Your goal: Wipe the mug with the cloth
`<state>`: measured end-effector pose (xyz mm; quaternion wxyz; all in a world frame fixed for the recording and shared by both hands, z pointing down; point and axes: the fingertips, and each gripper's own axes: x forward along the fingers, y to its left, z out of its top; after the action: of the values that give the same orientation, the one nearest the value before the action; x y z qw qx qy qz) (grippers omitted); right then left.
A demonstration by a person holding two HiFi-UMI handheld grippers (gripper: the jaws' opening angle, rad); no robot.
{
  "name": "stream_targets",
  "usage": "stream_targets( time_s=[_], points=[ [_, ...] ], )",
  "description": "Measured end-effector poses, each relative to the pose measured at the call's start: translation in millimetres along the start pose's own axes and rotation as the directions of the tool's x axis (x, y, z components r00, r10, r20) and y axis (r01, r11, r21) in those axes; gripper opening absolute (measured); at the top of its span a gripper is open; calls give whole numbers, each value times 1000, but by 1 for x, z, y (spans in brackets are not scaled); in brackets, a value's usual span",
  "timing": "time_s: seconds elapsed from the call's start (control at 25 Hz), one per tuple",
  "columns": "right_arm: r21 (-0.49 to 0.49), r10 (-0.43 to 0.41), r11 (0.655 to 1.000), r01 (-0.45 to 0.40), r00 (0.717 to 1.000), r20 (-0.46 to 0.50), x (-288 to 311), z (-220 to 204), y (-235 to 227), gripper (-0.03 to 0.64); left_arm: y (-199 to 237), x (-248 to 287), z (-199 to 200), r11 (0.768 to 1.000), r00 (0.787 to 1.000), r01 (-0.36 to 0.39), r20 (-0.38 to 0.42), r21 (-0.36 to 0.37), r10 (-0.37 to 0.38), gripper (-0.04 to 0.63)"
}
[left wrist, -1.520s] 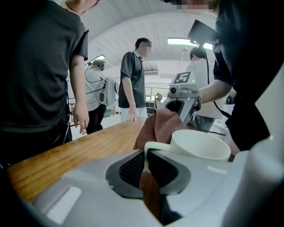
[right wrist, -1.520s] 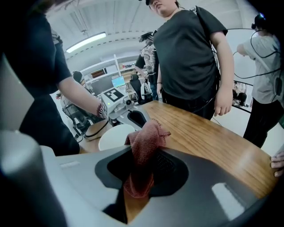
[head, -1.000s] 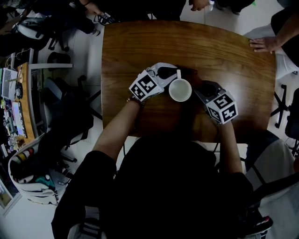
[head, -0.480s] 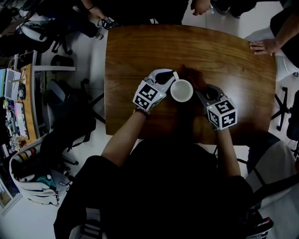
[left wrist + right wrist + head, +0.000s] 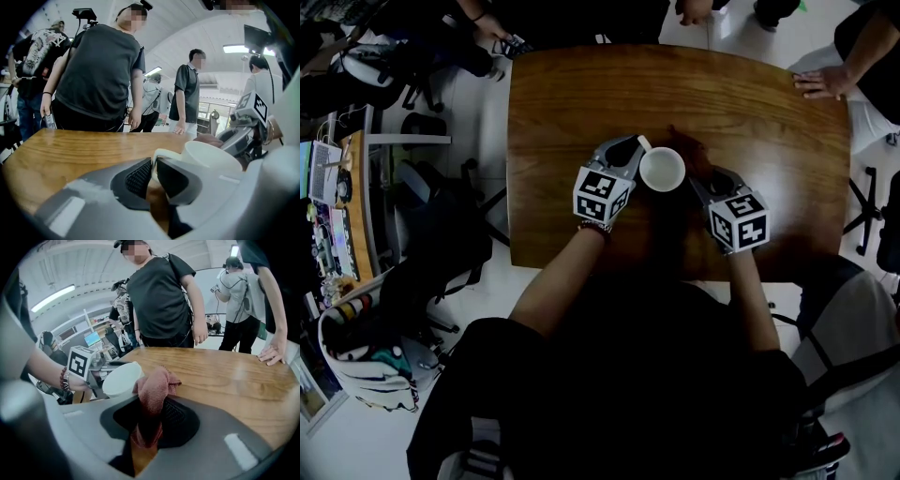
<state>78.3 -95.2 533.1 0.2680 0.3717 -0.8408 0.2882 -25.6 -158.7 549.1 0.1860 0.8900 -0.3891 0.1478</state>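
The white mug (image 5: 662, 170) stands upright near the middle of the wooden desk (image 5: 581, 94). Its long axis is vertical and its open mouth faces straight up. No view shows whether its base rests on the wood. Its handle (image 5: 161, 152) points out to the left side and a little away from the person. The left claw (image 5: 154, 172) is narrowed onto that handle, one pad on each side of the loop. The right claw (image 5: 151, 425) is closed tight on a reddish-brown cloth (image 5: 153, 386). The cloth bunches forward out of the claw, and its free end touches the mug's outer wall on the side opposite the handle. A bystander's hand (image 5: 823, 86) lies flat on the desk's far right corner, well apart from the mug.
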Motion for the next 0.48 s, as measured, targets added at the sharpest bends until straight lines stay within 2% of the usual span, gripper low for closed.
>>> stream_targets(
  time_s=[0.48],
  points=[
    [-4,-65,998,65,996,-54,28,-19,-10,97,3,-12,-5,996,998,-57,-33,-67,55,40]
  ],
)
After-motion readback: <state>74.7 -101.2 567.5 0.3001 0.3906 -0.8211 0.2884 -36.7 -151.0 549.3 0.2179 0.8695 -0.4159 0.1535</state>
